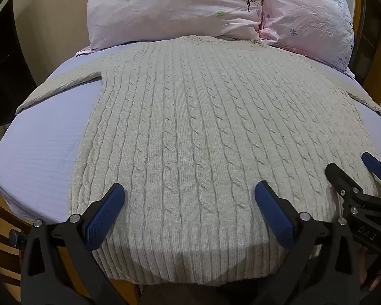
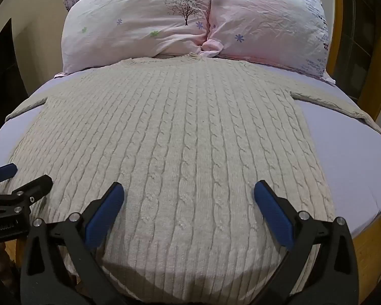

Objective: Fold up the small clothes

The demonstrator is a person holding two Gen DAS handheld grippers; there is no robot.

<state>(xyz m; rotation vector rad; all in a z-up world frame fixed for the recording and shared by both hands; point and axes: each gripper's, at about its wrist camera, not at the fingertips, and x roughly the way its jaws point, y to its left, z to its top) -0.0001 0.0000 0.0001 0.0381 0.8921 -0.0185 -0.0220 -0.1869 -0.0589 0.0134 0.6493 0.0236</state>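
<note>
A cream cable-knit sweater [image 1: 190, 117] lies flat, front down or up I cannot tell, on a lilac bed sheet [image 1: 43, 137], collar toward the pillows, both sleeves spread sideways. It also shows in the right wrist view [image 2: 175, 137]. My left gripper [image 1: 189, 193] is open and empty, hovering over the hem's left half. My right gripper [image 2: 189, 193] is open and empty over the hem's right half. The right gripper shows at the left view's right edge [image 1: 353, 167]; the left gripper shows at the right view's left edge [image 2: 25, 175].
Two pink floral pillows [image 1: 170, 7] [image 2: 269, 23] lie at the head of the bed beyond the collar. The wooden bed frame [image 2: 368, 251] borders the mattress. A dark doorway or cabinet [image 1: 2, 61] is at the left.
</note>
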